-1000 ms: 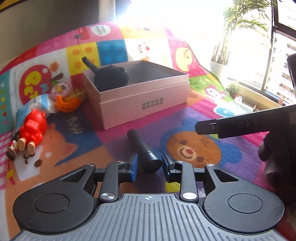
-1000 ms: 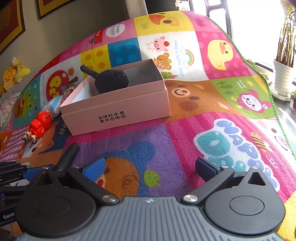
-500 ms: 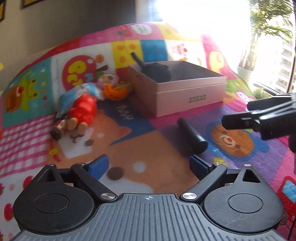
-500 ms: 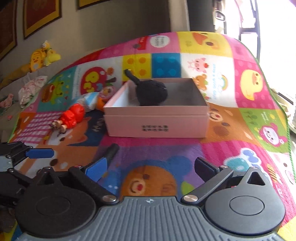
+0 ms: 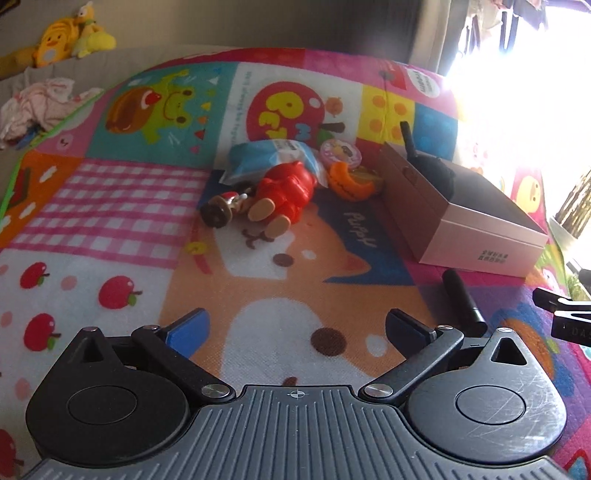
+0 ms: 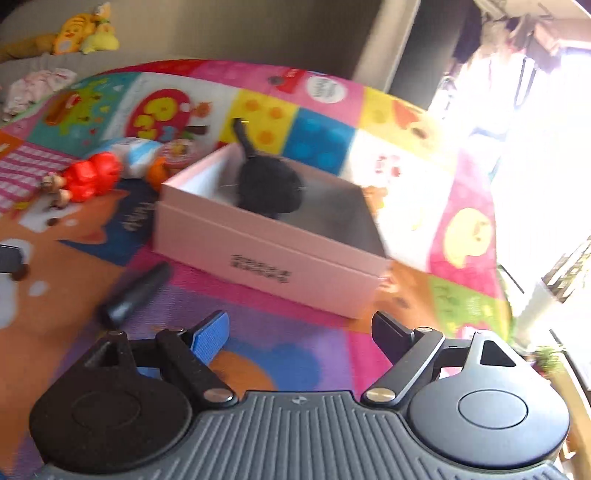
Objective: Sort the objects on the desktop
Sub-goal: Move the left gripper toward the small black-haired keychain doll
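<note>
A pink box (image 5: 476, 236) (image 6: 266, 258) stands on the colourful play mat with a black plush toy (image 6: 267, 186) inside. A black cylinder (image 5: 463, 301) (image 6: 135, 293) lies on the mat in front of the box. My left gripper (image 5: 295, 328) is open and empty, left of the cylinder. My right gripper (image 6: 299, 332) is open and empty, near the box front, right of the cylinder. A red figure (image 5: 284, 195) (image 6: 86, 177), a blue-white packet (image 5: 266, 158), a small pink tin (image 5: 340, 153) and an orange toy (image 5: 347, 182) lie left of the box.
The play mat (image 5: 110, 221) covers the surface. Yellow plush toys (image 5: 70, 35) and a bundle of cloth (image 5: 40, 107) lie beyond its far left edge. A bright window is at the right. The right gripper's tip (image 5: 565, 314) shows at the right edge of the left wrist view.
My left gripper opened, let go of the black cylinder and swung left, away from it. My right gripper moved closer to the box and turned left. The cylinder stays on the mat.
</note>
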A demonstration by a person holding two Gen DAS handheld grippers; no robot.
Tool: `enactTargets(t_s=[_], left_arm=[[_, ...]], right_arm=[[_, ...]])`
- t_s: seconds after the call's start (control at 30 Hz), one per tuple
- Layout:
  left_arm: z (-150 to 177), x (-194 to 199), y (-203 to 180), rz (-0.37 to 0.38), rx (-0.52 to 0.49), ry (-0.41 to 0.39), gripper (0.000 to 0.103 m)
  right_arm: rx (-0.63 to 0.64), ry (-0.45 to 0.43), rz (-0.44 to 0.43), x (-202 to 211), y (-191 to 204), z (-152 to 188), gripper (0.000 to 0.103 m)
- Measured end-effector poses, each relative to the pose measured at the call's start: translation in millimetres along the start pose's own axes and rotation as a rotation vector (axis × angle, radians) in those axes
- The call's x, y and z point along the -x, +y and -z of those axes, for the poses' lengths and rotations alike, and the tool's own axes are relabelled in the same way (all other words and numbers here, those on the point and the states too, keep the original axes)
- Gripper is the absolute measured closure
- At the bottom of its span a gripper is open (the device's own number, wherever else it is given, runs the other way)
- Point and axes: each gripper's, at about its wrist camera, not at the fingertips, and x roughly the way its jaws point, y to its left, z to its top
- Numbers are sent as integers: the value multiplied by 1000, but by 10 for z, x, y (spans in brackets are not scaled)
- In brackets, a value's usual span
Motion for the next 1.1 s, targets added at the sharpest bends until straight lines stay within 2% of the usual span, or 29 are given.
enactTargets(t_s=[0.07,0.17,0.23,0.33,0.4,0.47,0.5,0.57,0.67,0.77,0.87,0.97,1.03,1.1], left_arm=[[-5,-20,-46,7,-2,-7,0],[-12,-49,-76,5,7,-13,0],[-18,-66,-60,-13,29,-16,0],[-17,-78,25,-31,95,-28,0],[-12,-55,68,-40,128,-44,0],[-1,-26,108,-42,155,-60,0],[2,-16,132,-36,168,-64,0],[5,-7,158,-25,181,-70,0],[8,-7,158,-24,175,-69,0],[10,-13,103,18,130,-55,0],[-9,-55,-37,94,36,-24,0],[-30,-141,-294,191,-89,18,0],[-43,-187,-468,212,-149,14,0],[-68,-270,-661,195,-202,1,0]], right_arm=[[-67,37,2,-27,-175,19,17],[-175,73,-158,39,-276,38,16],[-167,73,-238,98,-145,27,16],[-163,100,-391,113,161,-43,30],[-144,110,-465,117,442,-111,30],[-76,66,-447,135,695,-155,32],[-44,49,-436,124,798,-177,37],[-11,77,-437,26,893,-230,65],[-33,96,-420,-74,835,-268,67],[-33,90,-331,-112,686,-243,67],[-66,114,-247,-171,424,-164,67],[-127,133,-217,-163,114,-38,65],[-167,144,-190,-133,-63,61,60],[-201,153,-162,-95,-199,141,58]])
